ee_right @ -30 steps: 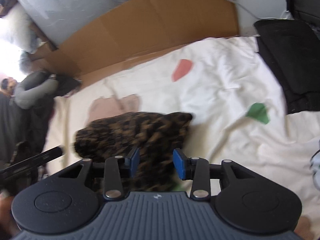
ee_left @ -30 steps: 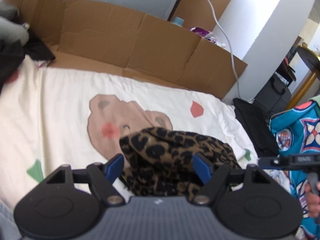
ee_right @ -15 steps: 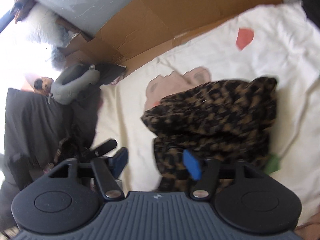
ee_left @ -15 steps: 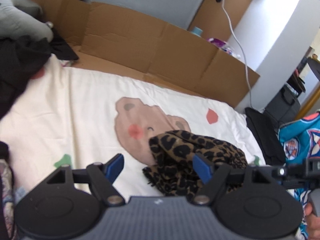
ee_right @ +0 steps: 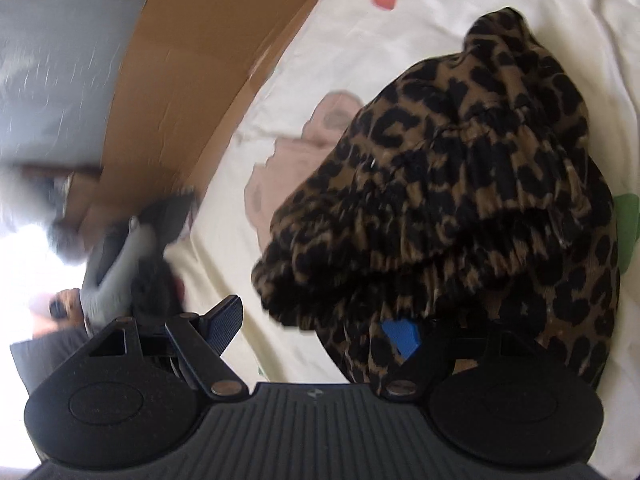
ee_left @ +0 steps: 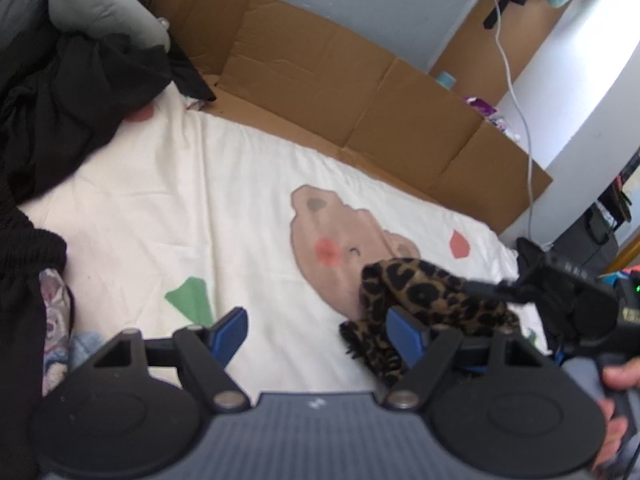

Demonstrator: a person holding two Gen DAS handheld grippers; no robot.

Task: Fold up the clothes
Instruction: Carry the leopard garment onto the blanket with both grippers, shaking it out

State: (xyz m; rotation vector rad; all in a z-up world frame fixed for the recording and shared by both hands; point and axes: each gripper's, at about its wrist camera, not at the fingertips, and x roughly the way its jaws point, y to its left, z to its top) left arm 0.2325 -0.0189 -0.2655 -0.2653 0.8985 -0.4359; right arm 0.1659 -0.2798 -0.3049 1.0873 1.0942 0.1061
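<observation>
A leopard-print garment [ee_left: 424, 300] lies bunched and folded over on a cream bedsheet [ee_left: 224, 216] with a bear print. In the right wrist view the garment [ee_right: 460, 184] fills the right half. My left gripper [ee_left: 318, 328] is open and empty, left of the garment over bare sheet. My right gripper [ee_right: 320, 320] is open and low at the garment's near edge; its right finger [ee_right: 400, 336] is partly covered by the cloth, its left finger [ee_right: 224, 320] is beside it. The right gripper also shows in the left wrist view, its finger lying across the garment's top.
A pile of black and grey clothes [ee_left: 68, 80] lies at the left of the bed. Brown cardboard sheets [ee_left: 340, 92] line the wall behind the bed. A white cable [ee_left: 516, 92] hangs at the back right. More clothing [ee_left: 52, 320] lies at the near left edge.
My left gripper has swung left, away from the garment. My right gripper opened wide, moved in close and dropped to the garment's edge.
</observation>
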